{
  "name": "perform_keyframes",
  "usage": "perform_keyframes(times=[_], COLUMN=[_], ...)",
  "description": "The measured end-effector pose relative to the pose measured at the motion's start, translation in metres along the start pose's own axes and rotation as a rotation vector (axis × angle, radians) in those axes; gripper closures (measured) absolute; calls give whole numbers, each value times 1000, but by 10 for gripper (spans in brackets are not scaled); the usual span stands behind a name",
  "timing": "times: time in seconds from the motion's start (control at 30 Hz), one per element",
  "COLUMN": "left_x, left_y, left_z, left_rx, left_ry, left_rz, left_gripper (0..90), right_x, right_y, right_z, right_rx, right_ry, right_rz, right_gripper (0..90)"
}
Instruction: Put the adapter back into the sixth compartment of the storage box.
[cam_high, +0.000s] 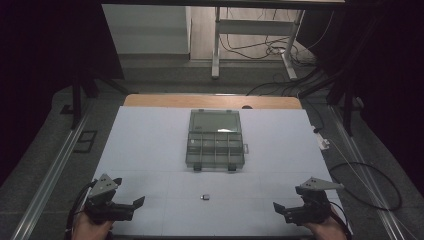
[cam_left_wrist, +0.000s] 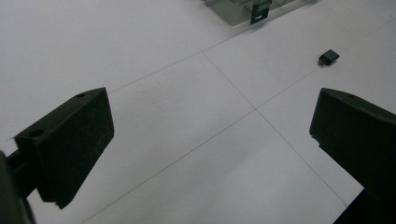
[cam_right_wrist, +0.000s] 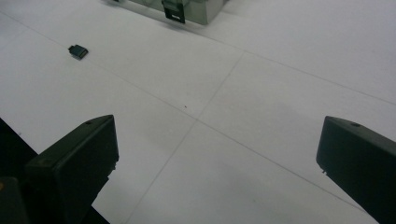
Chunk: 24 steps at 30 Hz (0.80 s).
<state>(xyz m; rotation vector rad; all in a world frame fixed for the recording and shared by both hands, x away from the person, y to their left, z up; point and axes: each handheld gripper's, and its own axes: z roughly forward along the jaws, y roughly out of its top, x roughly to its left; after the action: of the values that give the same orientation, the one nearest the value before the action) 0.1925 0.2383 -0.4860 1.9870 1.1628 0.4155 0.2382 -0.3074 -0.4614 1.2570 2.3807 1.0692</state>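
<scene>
Resting at the near edge of the white table (cam_high: 150, 145), both grippers sit low with jaws spread wide and nothing between them. Left gripper (cam_high: 134, 206) at near left corner, jaws pointing right toward the table's middle; right gripper (cam_high: 278, 210) at near right corner, jaws pointing left. Small dark part (cam_high: 204, 197) lies flat on the table between the two grippers, well apart from each, near of the organizer box (cam_high: 215, 145). Box sits at table centre, lid open and tipped toward the far side, compartments exposed. Part also seen in left gripper view (cam_left_wrist: 329, 57) and right gripper view (cam_right_wrist: 78, 51), beyond the jaws.
</scene>
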Motion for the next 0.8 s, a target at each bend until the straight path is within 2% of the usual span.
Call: perform_keyframes(times=[0.3,0.8], left_x=[0,2], left_y=[0,0], left_z=[0,0], left_rx=[1,-4], left_ry=[-3,-5], left_rz=[-4,-19], left_gripper=[2,0], right_x=[4,9], right_y=[5,17], right_z=[8,19], right_rx=[-4,-9], right_ry=[24,83], right_rz=[-44,-80], right_gripper=[0,0])
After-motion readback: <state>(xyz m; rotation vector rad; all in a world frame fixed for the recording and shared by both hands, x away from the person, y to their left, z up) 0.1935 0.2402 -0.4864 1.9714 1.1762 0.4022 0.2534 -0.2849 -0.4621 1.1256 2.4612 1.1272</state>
